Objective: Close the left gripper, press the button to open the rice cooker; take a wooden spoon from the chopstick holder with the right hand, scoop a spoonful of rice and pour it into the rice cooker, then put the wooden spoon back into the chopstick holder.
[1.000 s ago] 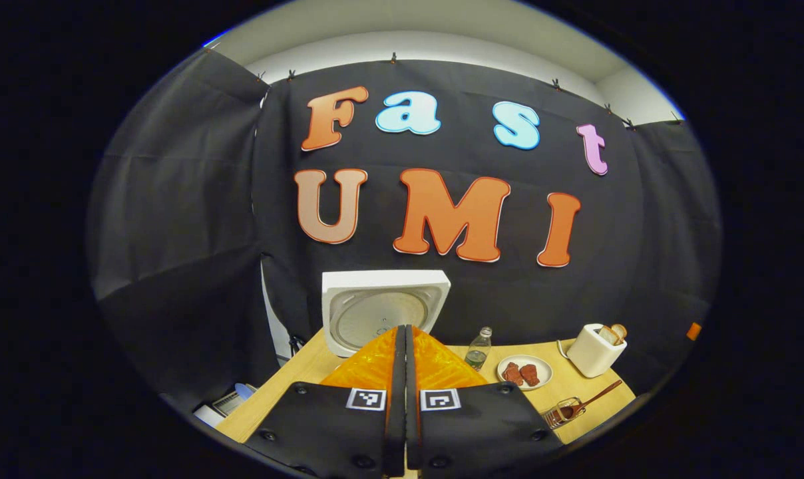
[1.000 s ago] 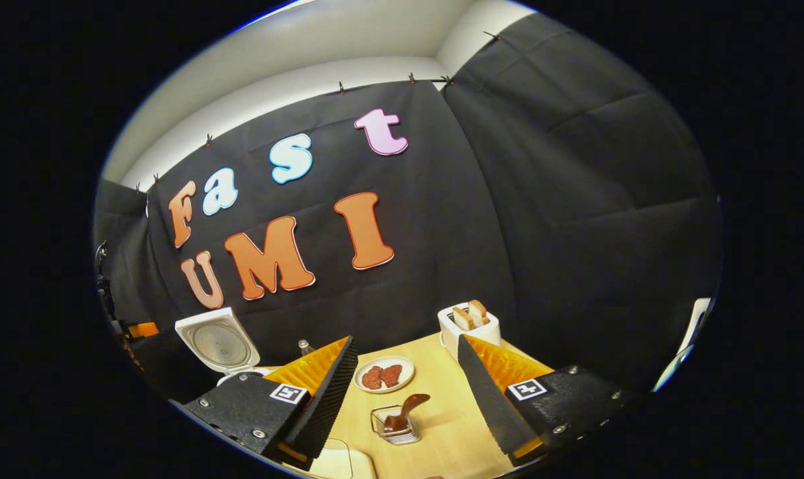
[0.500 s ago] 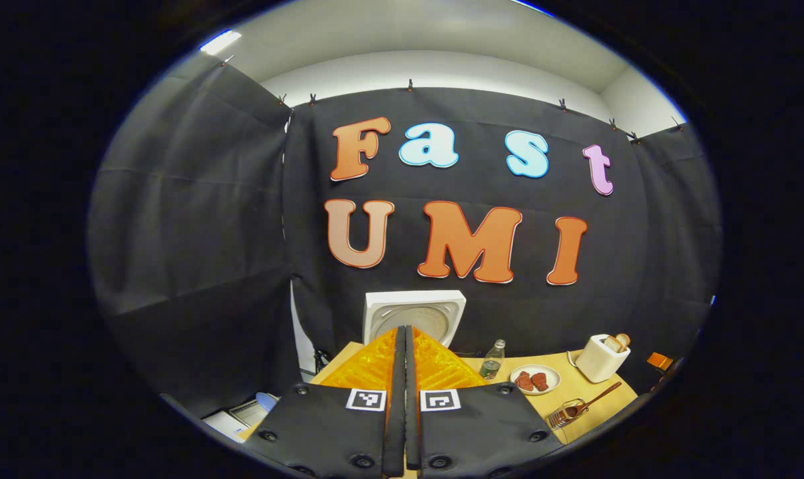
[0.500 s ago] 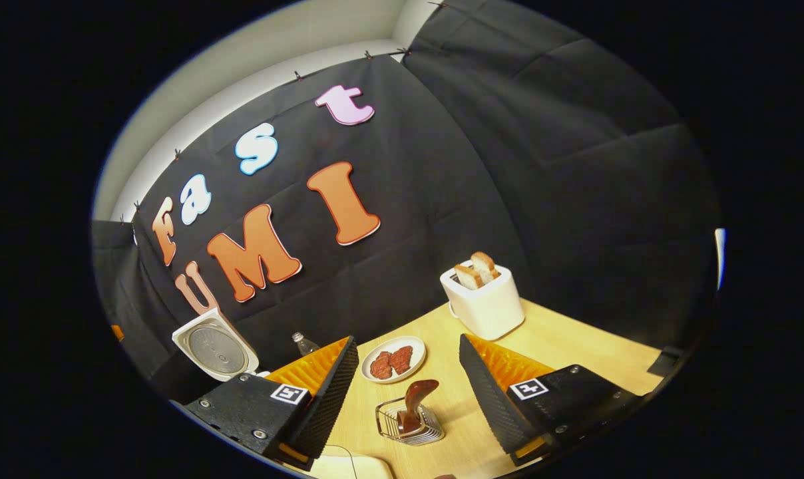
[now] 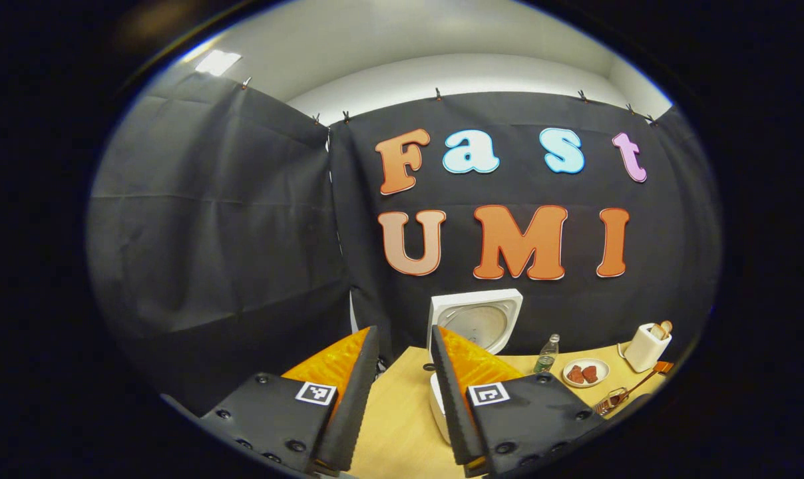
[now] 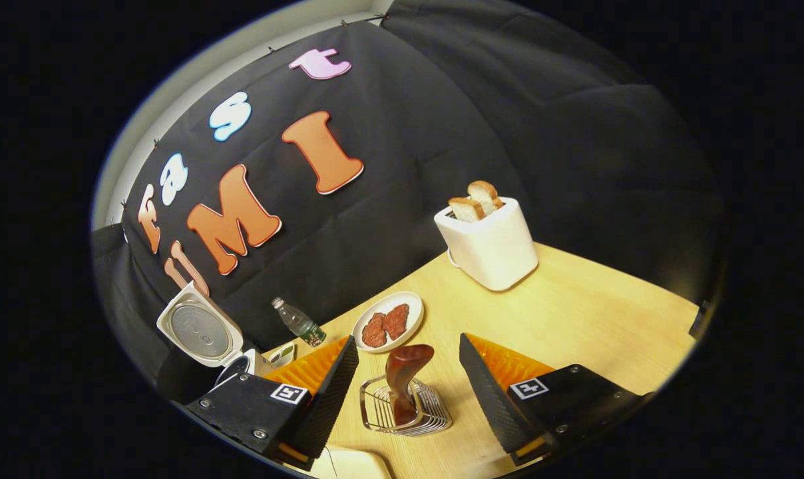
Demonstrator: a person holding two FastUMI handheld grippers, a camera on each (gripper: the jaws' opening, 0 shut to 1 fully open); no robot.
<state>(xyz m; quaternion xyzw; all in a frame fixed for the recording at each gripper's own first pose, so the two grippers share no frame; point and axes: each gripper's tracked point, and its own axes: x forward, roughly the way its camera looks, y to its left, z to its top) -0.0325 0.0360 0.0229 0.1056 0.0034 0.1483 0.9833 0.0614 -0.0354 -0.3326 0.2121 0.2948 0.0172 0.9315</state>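
Both claws are held with their fingers apart and nothing between them. In the right gripper view, the right claw [image 6: 407,372] is seen spread wide above the light wooden desk [image 6: 575,313], and the wire chopstick holder [image 6: 405,412] is framed between its two fingers, close below them but not touched by them. The wooden spoon [image 6: 405,372] is stood in that holder, its dark rounded end pointed up and leaned slightly. Just behind the holder a white plate [image 6: 389,321] with two reddish-brown pieces of food is placed, and a small water bottle [image 6: 299,323] is set to its left. The white rice cooker [image 6: 202,332] is seen at the far left edge, its lid raised upright. A white toaster [image 6: 492,243] with two slices of bread sticking out is stood further back near the black cloth wall.

In the left gripper view, the left claw [image 5: 402,379] is opened moderately over the desk edge, and the rice cooker [image 5: 475,319] with its raised lid is seen just behind the right-hand finger. The bottle [image 5: 545,359], the plate [image 5: 585,372], the toaster [image 5: 648,342] and the chopstick holder [image 5: 611,401] with the spoon [image 5: 635,389] are lined up far off to the right.
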